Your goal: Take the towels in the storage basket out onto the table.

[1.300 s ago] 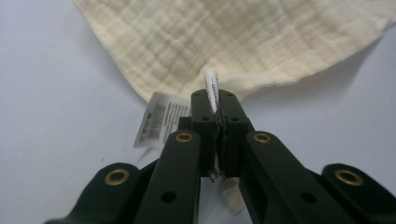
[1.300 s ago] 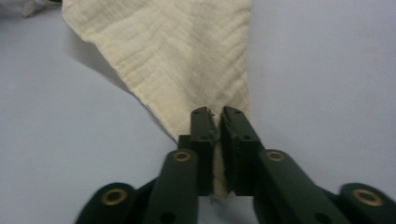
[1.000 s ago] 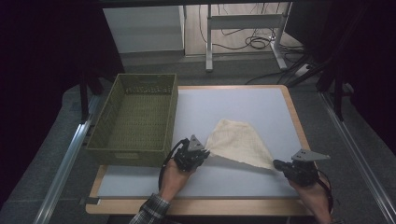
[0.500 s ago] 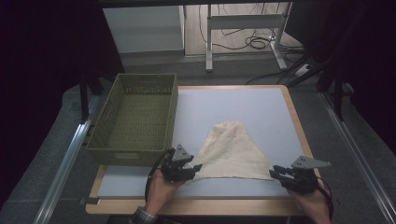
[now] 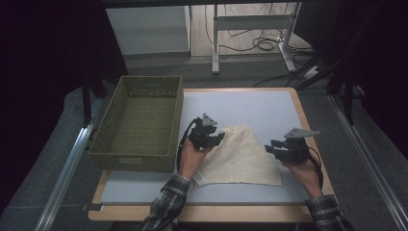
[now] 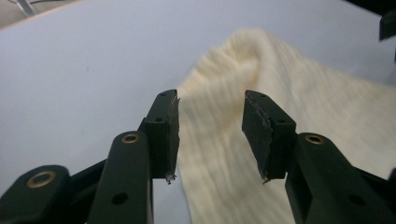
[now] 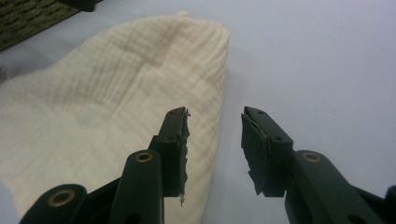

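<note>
The cream cloth (image 5: 240, 156) lies flat on the counter (image 5: 269, 108), folded to a rough triangle, just right of the green basket (image 5: 139, 122). The left gripper (image 5: 208, 137) is over the cloth's left edge and the right gripper (image 5: 284, 148) beside its right edge. Both jaws have just been opening; now they stand partly open and hold nothing. I judge the fold was just laid down, so the jaws let go of it.
</note>
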Tool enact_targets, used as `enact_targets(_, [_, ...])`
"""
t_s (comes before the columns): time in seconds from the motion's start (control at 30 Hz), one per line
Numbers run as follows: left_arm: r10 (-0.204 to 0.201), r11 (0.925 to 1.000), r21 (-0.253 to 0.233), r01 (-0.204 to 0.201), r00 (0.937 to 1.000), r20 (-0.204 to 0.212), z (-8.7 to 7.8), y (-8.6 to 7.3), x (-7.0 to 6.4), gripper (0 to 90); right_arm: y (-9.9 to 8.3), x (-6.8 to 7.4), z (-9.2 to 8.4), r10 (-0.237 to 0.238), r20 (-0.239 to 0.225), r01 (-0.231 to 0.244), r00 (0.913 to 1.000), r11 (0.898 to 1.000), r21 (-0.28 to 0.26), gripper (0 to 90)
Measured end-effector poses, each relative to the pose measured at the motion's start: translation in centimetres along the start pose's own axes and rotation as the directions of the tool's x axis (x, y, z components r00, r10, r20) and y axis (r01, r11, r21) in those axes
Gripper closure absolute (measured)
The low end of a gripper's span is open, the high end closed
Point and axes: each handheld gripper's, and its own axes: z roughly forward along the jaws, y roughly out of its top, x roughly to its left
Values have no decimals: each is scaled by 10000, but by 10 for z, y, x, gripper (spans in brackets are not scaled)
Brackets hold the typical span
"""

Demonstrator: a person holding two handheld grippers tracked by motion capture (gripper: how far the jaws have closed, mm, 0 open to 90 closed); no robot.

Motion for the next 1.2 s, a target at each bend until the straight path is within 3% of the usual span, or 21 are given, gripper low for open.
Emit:
enact_targets(0.07, [-13,9999,-133,19,9992,404,10,6,6,546,5,-2,9,96,-147,-96,9998,10000,-11,593])
enact_targets(0.2, [3,10000,-81,3,9978,663,34,13,13,513,5,0,24,29,-246,-24,9997,9998,207,549])
enact_targets(0.3, [370,9974,583,-420,9958,832,51,11,12,496,0,1,32,47,-357,-32,9994,9992,408,505])
enact_targets(0.4, [718,9895,1194,-809,9943,783,63,4,8,486,-6,4,40,-138,-249,158,9996,9967,801,508])
enact_targets(0.47, [869,9837,1502,-985,9928,821,68,0,6,536,-10,6,44,-370,-43,372,9993,9926,1153,567])
enact_targets(0.53, [981,9793,1690,-1117,9914,867,71,-3,4,626,-14,9,44,-352,-138,365,9993,9934,1089,683])
enact_targets(0.6, [642,9813,1747,-810,9930,995,70,-2,4,713,-14,11,44,-296,-302,326,9991,9939,1053,811])
enact_targets(0.63, [477,9822,1760,-653,9936,1028,71,-2,4,826,-14,12,44,-354,-352,390,9988,9934,1078,847])
enact_targets(0.7, [553,9813,1792,-701,9947,862,68,-1,4,887,-11,15,42,-636,-215,657,9977,9905,1205,862])
enact_targets(0.77, [819,9855,1463,-861,9960,345,58,2,5,894,-6,17,37,-852,-17,848,9964,9894,1180,864])
enact_targets(0.87, [471,9985,298,-469,9989,-65,31,14,10,894,11,17,15,-1166,479,1129,9920,9909,734,863])
enact_targets(0.93, [480,9968,-613,-508,9977,-476,6,24,9,892,27,17,-5,-1287,875,1275,9878,9916,199,862])
enact_targets(1.0, [432,9936,-1017,-497,9969,-655,-13,29,7,883,42,19,-23,-1285,1122,1329,9853,9906,-332,823])
enact_targets(1.07, [334,9965,-746,-383,9972,-668,-17,27,7,814,50,21,-32,-1190,953,1233,9883,9915,-408,654])
enact_targets(1.1, [393,9978,-491,-442,9946,-963,-15,23,7,722,50,20,-31,-1114,817,1132,9904,9934,-167,592])
enact_targets(1.13, [441,9980,-390,-489,9924,-1151,-15,19,8,637,47,20,-28,-1188,897,1187,9889,9929,63,551])
enact_targets(1.2, [219,9988,-401,-266,9935,-1115,-14,10,11,587,41,16,-26,-1233,1075,1214,9865,9923,241,526])
